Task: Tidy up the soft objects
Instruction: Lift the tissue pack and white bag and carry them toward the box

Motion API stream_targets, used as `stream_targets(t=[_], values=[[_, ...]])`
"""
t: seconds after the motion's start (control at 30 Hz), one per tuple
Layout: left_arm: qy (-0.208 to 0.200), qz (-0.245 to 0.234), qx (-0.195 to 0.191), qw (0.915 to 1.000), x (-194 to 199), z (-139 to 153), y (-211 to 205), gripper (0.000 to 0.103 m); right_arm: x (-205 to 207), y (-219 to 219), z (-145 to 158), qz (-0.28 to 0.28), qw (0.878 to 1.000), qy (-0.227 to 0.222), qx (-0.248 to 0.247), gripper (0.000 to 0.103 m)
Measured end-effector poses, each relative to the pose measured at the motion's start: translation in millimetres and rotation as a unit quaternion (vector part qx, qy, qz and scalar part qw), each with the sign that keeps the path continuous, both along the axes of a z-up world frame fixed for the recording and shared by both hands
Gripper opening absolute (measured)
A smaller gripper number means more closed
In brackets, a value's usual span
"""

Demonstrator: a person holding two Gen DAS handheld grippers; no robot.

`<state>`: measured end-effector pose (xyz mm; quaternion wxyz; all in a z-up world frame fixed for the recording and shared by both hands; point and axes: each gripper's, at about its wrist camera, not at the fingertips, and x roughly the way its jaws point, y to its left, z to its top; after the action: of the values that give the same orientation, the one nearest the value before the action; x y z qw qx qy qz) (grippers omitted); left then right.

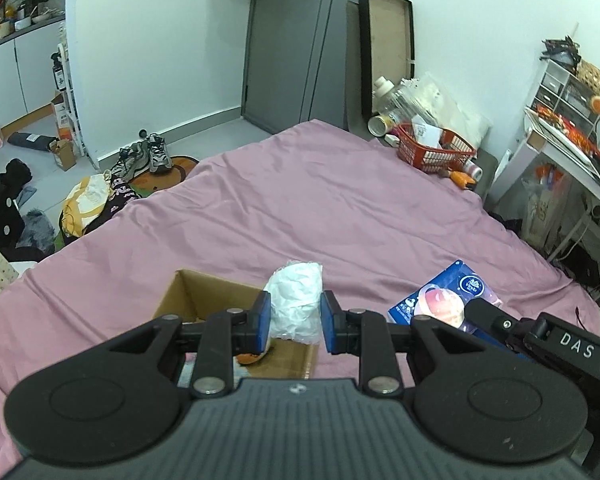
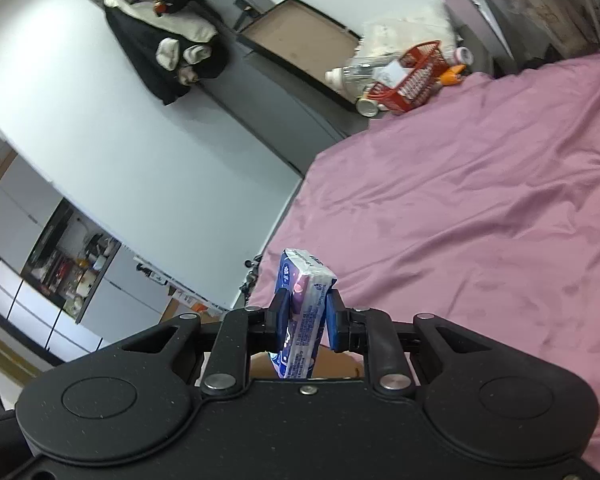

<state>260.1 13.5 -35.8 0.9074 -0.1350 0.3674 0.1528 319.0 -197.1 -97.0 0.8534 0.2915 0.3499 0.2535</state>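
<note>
My left gripper (image 1: 295, 320) is shut on a white crumpled plastic-wrapped bundle (image 1: 298, 300) and holds it above an open cardboard box (image 1: 188, 300) on the pink bedsheet (image 1: 320, 200). An orange soft item (image 1: 249, 358) lies in the box under the left finger. My right gripper (image 2: 306, 318) is shut on a blue tissue pack (image 2: 302, 312), held upright above the sheet (image 2: 480, 220). The same blue pack (image 1: 444, 300) and the right gripper body show at the right of the left wrist view.
A red basket (image 1: 434, 148) with bottles and bags sits at the bed's far corner. Shoes (image 1: 152, 156) and bags lie on the floor to the left. A cluttered desk (image 1: 572, 140) stands on the right. A grey door (image 1: 292, 40) is behind the bed.
</note>
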Motion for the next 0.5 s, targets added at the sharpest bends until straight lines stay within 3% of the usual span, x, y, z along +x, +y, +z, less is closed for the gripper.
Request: stream_targets(t=[0.5], values=[[0.013, 0.041, -0.04, 0.9982, -23.1, -25.4, 55.8, 0.025, -15.2, 39.4, 0.7, 0.039, 0.998, -0.028, -0.027, 0.019]])
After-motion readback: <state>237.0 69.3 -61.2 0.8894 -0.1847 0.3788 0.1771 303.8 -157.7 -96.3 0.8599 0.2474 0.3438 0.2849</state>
